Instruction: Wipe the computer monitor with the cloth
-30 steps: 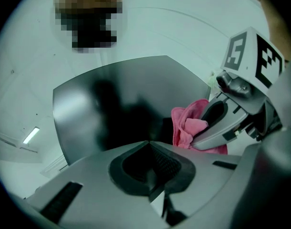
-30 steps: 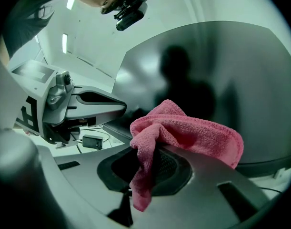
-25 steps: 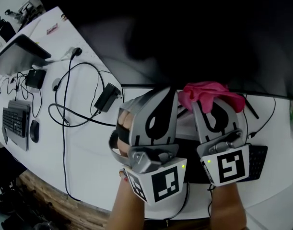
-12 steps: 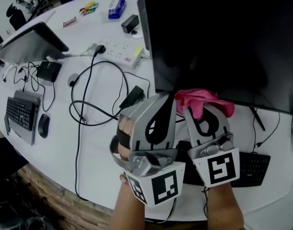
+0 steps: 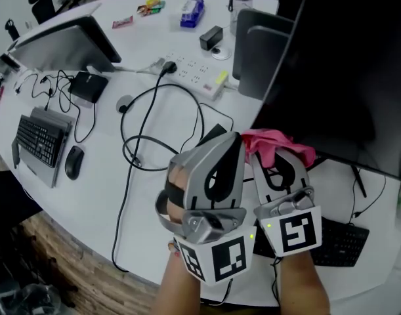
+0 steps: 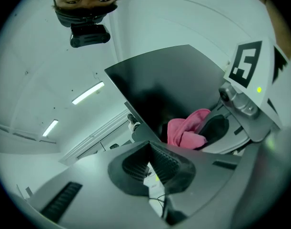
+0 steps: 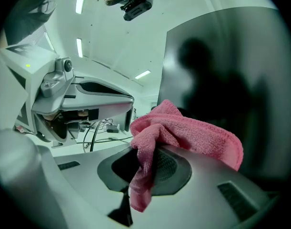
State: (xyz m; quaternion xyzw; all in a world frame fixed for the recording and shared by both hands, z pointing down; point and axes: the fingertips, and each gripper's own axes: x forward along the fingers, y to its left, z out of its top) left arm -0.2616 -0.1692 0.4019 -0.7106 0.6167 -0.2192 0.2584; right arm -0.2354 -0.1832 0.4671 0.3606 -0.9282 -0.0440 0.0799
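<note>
Nearest the viewer, a person is holding two grippers side by side over a white table (image 5: 108, 195), just in front of the lower left corner of a large dark monitor (image 5: 344, 64). The left gripper (image 5: 230, 146) is keeping its jaws pressed together with nothing between them, and it is sitting just short of the monitor's corner. Beside it, the right gripper (image 5: 279, 159) is clamping its jaws tight on a pink cloth (image 5: 274, 142). The cloth is bunching over the jaw tips, right at the monitor's bottom edge; whether it is touching the screen is unclear. A black keyboard (image 5: 341, 238) is lying under the monitor's front, right of the grippers. Left of the monitor, black cables (image 5: 131, 149) are looping across the table. Farther left of the monitor, a second keyboard (image 5: 39, 140) and a mouse (image 5: 73, 163) are resting together. Behind the cables, beside the monitor's left edge, a white power strip (image 5: 193, 71) is lying.
</note>
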